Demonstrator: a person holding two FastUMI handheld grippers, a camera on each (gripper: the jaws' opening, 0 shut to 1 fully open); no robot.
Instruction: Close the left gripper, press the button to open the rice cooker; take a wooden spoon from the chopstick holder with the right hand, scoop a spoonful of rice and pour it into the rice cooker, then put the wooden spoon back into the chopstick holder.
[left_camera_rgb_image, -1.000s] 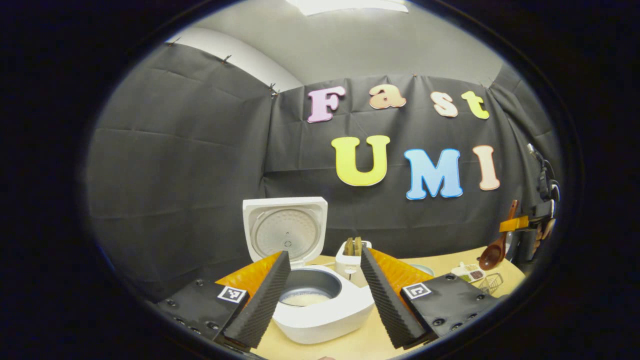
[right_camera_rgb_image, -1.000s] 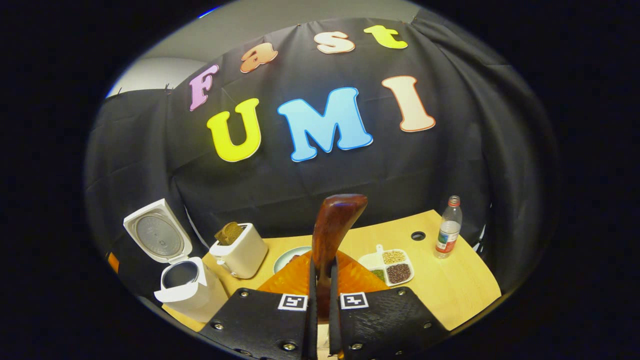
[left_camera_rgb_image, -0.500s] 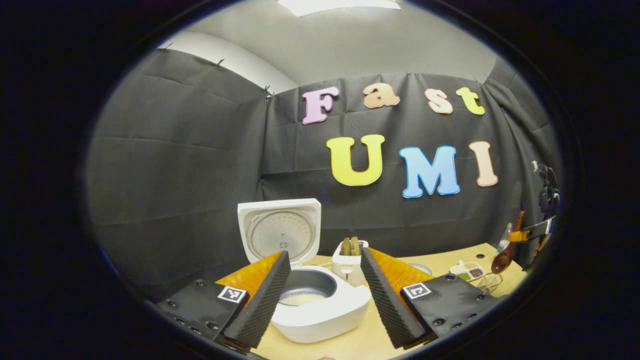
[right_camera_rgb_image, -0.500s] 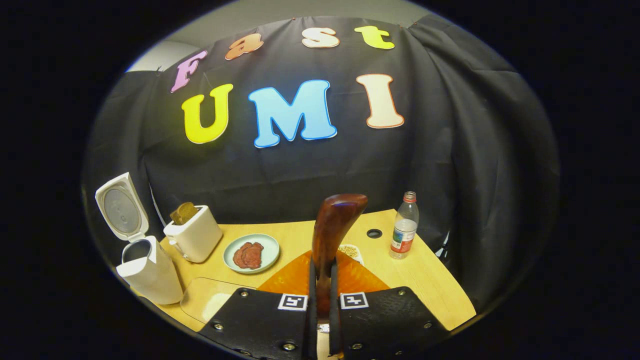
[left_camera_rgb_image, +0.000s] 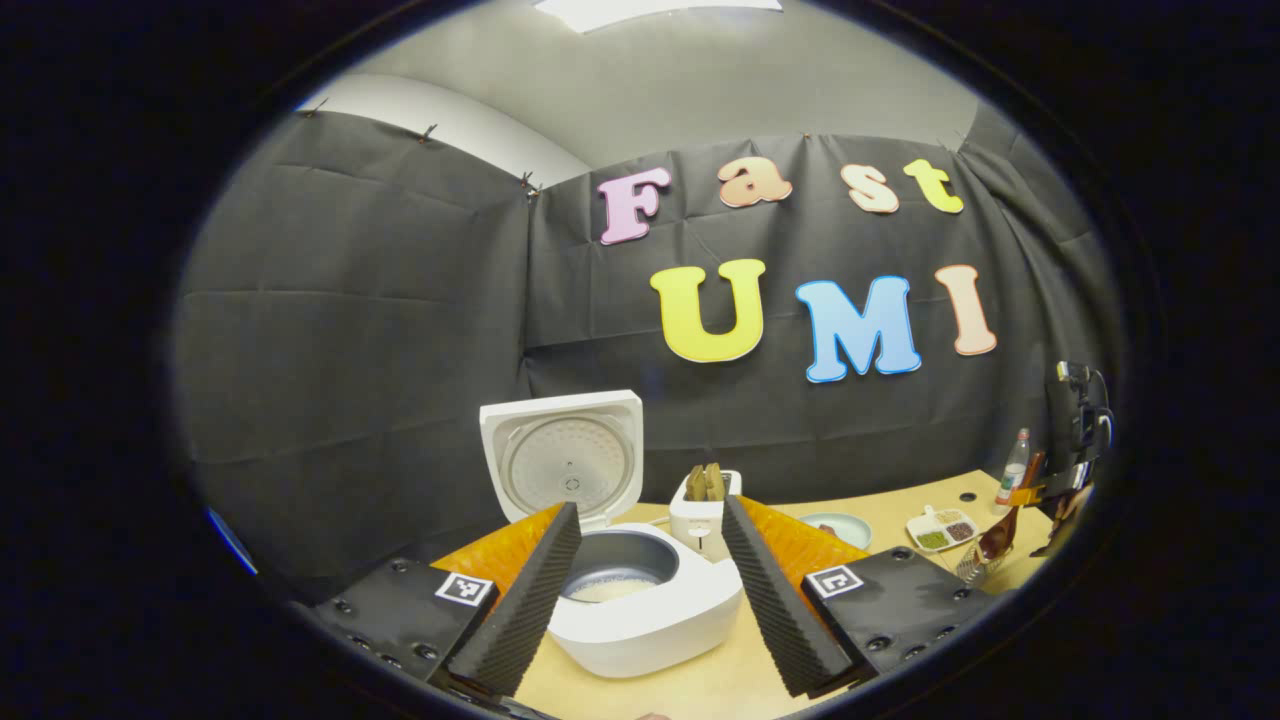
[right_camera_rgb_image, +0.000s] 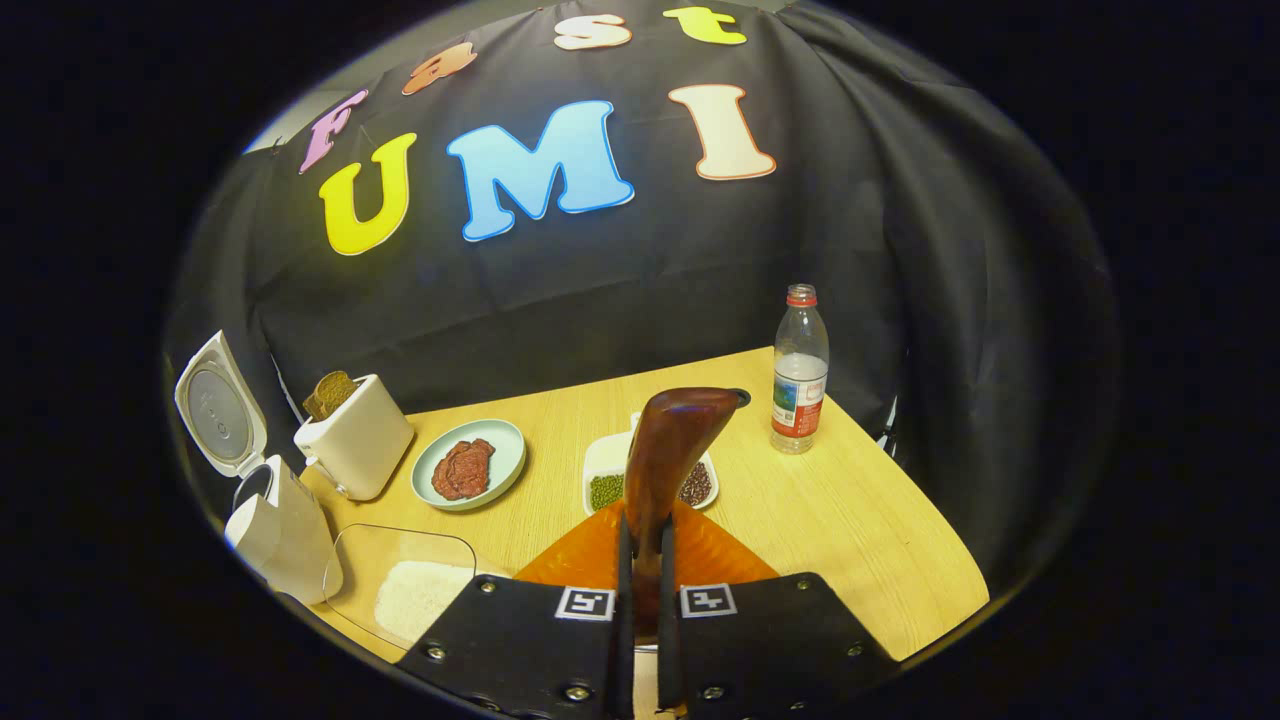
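**Returning the spoon: the last step is what remains**

Judging from how things lie, the task is nearly through. The white rice cooker (left_camera_rgb_image: 640, 590) stands on the pale wooden bench (right_camera_rgb_image: 850, 520) with its lid up, and a layer of white rice lies in its grey inner pot, so the button press is done and the pour looks done too. The right claw (right_camera_rgb_image: 640, 560) is clamped on the handle of the dark brown wooden spoon (right_camera_rgb_image: 668, 450), whose bowl rises ahead of it. In the left gripper view that spoon hangs just above the wire chopstick holder (left_camera_rgb_image: 972, 566) at the bench's right edge. The left claw (left_camera_rgb_image: 645, 600) is spread wide, holding nothing, facing the cooker. Left to do: lower the spoon into the holder and let go.
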